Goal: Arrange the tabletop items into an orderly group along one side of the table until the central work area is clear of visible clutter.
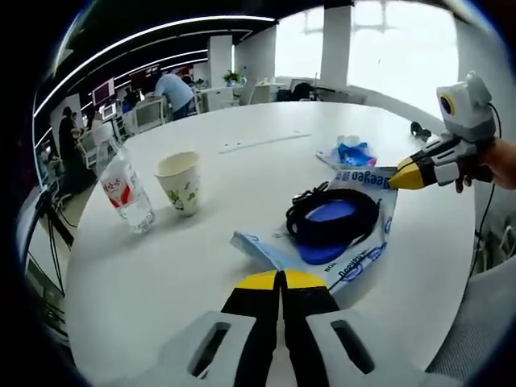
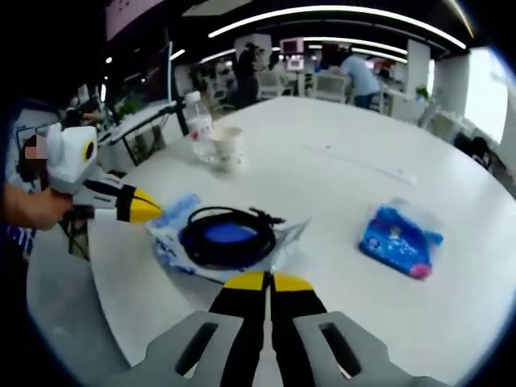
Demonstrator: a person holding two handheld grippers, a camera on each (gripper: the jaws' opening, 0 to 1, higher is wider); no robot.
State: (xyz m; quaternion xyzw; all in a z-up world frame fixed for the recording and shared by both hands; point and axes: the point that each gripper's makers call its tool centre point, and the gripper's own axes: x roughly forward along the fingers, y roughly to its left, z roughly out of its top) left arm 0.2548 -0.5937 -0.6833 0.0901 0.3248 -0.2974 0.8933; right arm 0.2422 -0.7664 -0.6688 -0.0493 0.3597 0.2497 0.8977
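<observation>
Lying mid-frame: cable coil (image 1: 331, 222) on plastic bag (image 1: 355, 250); bottle (image 1: 125, 192), cup (image 1: 180, 182) left. Both claws (image 1: 281, 280) (image 2: 267, 281) closed, empty.

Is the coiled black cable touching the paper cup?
Apart. In the left gripper view, the black cable lies coiled on the plastic bag, with bare table showing between it and the paper cup.

Cable (image 1: 330, 218) on bag (image 1: 355, 254) (cup (image 1: 180, 182) beside bottle (image 1: 125, 190))
</observation>
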